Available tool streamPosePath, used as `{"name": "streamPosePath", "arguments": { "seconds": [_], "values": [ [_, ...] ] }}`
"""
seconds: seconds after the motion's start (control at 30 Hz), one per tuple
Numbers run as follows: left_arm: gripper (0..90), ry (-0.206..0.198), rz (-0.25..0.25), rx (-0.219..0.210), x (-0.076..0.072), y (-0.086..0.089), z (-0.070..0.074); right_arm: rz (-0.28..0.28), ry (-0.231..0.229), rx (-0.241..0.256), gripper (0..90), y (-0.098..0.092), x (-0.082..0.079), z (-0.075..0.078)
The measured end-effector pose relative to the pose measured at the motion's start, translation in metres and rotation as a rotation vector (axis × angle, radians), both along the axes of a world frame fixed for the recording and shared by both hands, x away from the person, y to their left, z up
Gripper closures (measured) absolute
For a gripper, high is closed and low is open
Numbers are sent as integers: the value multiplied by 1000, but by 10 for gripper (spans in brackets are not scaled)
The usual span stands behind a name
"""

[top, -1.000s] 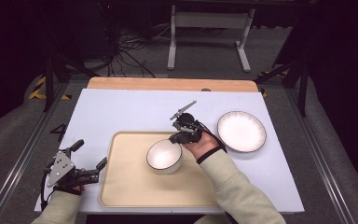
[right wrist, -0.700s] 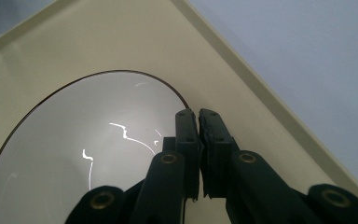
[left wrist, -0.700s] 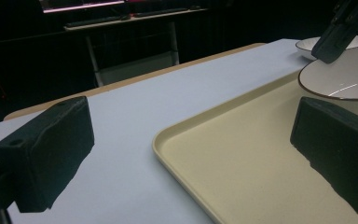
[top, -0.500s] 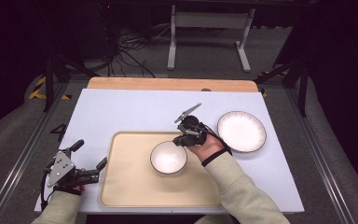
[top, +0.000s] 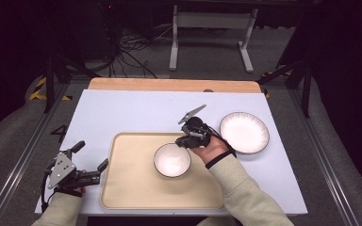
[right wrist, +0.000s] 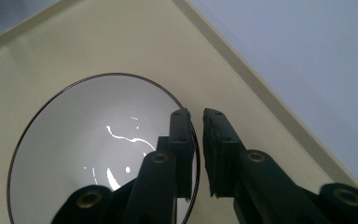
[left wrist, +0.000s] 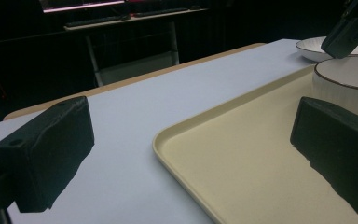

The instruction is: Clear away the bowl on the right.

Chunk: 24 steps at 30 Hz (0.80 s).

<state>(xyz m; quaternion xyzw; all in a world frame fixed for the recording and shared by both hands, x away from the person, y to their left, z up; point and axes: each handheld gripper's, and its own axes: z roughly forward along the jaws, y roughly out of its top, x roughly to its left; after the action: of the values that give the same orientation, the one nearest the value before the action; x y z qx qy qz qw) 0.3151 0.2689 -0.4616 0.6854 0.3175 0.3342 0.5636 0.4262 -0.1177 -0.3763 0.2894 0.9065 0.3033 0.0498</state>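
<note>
A white bowl with a thin dark rim stands on the cream tray, right of its middle. My right gripper reaches down to the bowl's far right rim. In the right gripper view its jaws straddle that rim, one inside the bowl and one outside, and the right gripper is shut on it. At the table's front left my left gripper stands open beside the tray's left edge, holding nothing. The left gripper view looks across the tray toward the bowl.
A white plate with a dark rim lies on the pale table to the right of the tray. A wooden strip runs along the table's far edge. Beyond it are cables and a metal stand on the floor.
My right gripper has shifted the bowl slightly to the right and toward me on the tray. The left gripper has stayed where it was.
</note>
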Motion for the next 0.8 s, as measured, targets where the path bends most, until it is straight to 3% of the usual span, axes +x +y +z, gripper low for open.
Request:
{"name": "streamPosePath", "arguments": {
  "seconds": [0.1, 0.13, 0.17, 0.2, 0.27, 0.33, 0.4, 0.43, 0.47, 0.53, 0.7, 0.8],
  "values": [
    [1, 0, 0, 1, 0, 0, 0, 2, -20, 3, 782, 0, -2, 3],
    [1, -1, -2, 0, 0, 0, 0, 4, -56, 22, 717, -1, -5, 7],
    [1, -1, -2, 0, 0, 0, 0, 4, -56, 22, 717, -1, -5, 7],
    [1, -1, -3, 1, 0, 0, 0, 8, -97, 45, 670, -3, -8, 11],
    [1, -1, -2, 1, 0, 0, 0, 5, -105, 51, 647, -4, -9, 12],
    [1, -1, -2, 1, 0, 0, 0, 3, -151, 80, 603, -7, -13, 16],
    [1, -2, 0, 2, 0, 0, 0, 5, -159, 84, 592, -8, -14, 17],
    [1, -2, -1, 2, 0, 0, 0, 8, -168, 90, 523, -10, -15, 17],
    [1, -1, 0, 0, 0, 0, 0, -16, -158, 100, 492, -11, -14, 18],
    [1, -2, -2, 0, 0, 0, 0, -9, -149, 126, 481, -15, -15, 19],
    [1, -1, 0, 1, 0, 0, 0, 16, -202, 206, 385, -26, -22, 21],
    [1, -3, 3, 0, 0, 0, 0, 18, -248, 233, 274, -32, -27, 25]
  ]
}}
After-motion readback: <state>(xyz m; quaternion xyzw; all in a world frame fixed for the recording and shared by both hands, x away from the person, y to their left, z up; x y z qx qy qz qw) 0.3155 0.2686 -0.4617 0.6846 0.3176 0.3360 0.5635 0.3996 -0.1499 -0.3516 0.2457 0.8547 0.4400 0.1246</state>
